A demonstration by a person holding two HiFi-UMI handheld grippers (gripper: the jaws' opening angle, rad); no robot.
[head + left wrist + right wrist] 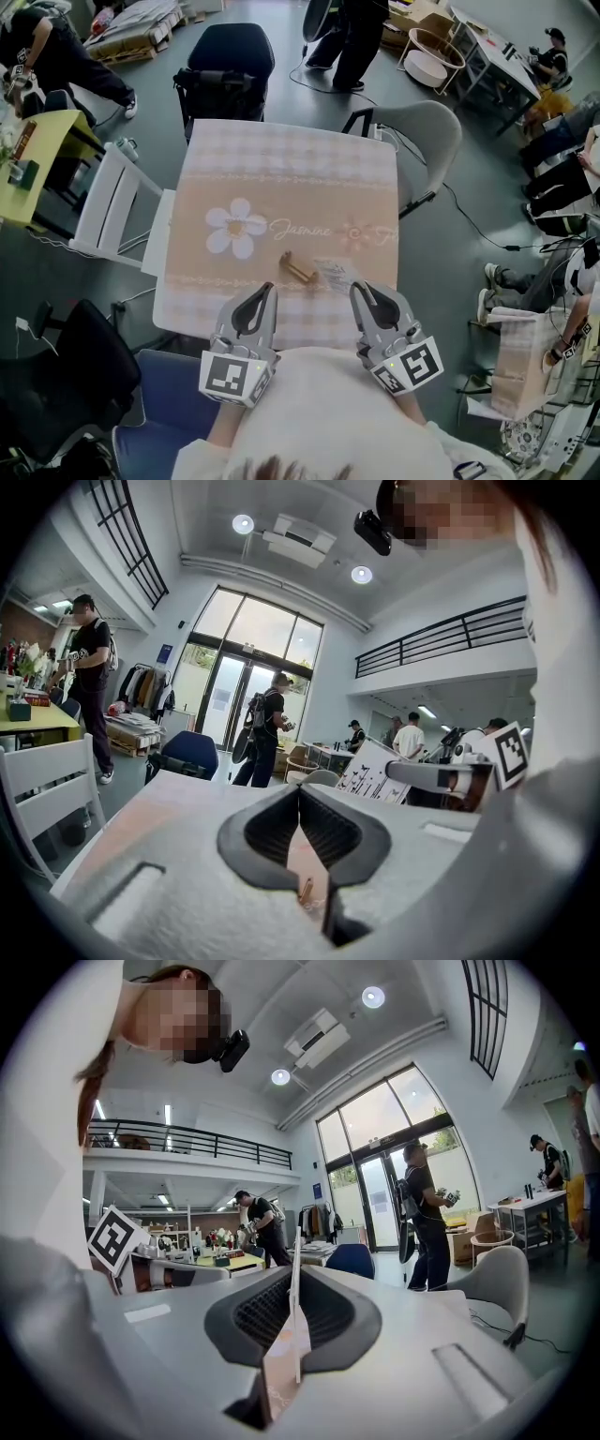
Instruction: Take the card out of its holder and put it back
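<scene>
Fingers of the right gripper (296,1271) are pinched on a thin pale card (297,1330), seen edge-on between them. In the head view, the card sits low over the flower-print tablecloth (281,169), just right of a small wooden holder (298,271). It appears clear of the holder, though that is hard to judge. Fingers of the left gripper (300,794) are pressed together with nothing between them. Their tips are near the holder, close to the table's near edge.
</scene>
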